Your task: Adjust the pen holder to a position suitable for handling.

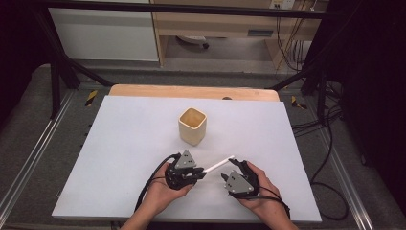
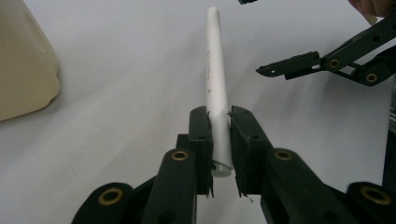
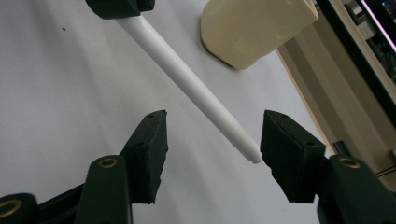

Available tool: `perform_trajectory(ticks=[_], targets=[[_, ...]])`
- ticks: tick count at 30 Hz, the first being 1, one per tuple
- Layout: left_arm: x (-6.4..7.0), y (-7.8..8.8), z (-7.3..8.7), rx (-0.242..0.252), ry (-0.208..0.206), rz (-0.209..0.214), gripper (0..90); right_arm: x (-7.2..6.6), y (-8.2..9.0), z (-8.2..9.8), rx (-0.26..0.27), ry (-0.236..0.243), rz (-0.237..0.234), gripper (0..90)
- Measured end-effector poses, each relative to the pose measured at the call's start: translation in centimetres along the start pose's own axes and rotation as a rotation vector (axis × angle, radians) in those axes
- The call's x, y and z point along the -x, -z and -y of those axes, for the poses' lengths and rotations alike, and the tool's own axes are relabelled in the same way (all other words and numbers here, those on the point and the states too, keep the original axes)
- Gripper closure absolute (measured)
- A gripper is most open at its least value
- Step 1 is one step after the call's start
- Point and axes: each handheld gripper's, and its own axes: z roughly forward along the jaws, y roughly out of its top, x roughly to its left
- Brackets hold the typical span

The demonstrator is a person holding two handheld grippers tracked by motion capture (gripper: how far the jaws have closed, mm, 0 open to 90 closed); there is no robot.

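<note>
A white pen-like stick (image 1: 218, 165) lies slanted low over the white table sheet (image 1: 119, 143). My left gripper (image 1: 201, 172) is shut on its near end, and the left gripper view shows both pads pressed on the stick (image 2: 215, 70). My right gripper (image 1: 233, 167) is open around the far tip. In the right gripper view the stick (image 3: 187, 79) runs between the jaws and its tip sits right beside the right-hand pad (image 3: 285, 149), with a wide gap to the other pad. A cream square cup (image 1: 192, 125) stands upright behind both grippers.
The cup (image 3: 252, 28) is close beyond the stick's far side, and it stands at the left edge of the left gripper view (image 2: 23, 70). A wooden board edge (image 1: 191, 91) lies behind the sheet. Cables (image 1: 325, 143) run down the right side of the table.
</note>
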Motion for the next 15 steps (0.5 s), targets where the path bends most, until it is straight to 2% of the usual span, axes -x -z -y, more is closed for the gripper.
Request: perform_trajectory(ticks=[4,5,7,9,15], targets=[[0.03,0.09,-0.06,0.001,-0.003,0.004,79.3,-0.37,-0.06,-0.18,-0.007,0.061,0.022,45.2],[0.05,0.09,-0.06,0.003,-0.001,0.005,79.3,-0.37,-0.06,-0.18,-0.007,0.061,0.022,45.2],[0.07,0.11,-0.09,0.002,-0.003,0.007,79.3,-0.54,-0.09,-0.27,-0.016,0.09,0.033,46.1],[0.11,0.14,-0.12,0.003,-0.003,0.011,79.3,-0.65,-0.17,-0.32,-0.011,0.089,0.046,46.4],[0.28,0.18,-0.24,0.003,-0.01,0.021,79.3,-0.9,-0.17,-0.45,-0.029,0.153,0.053,48.2]])
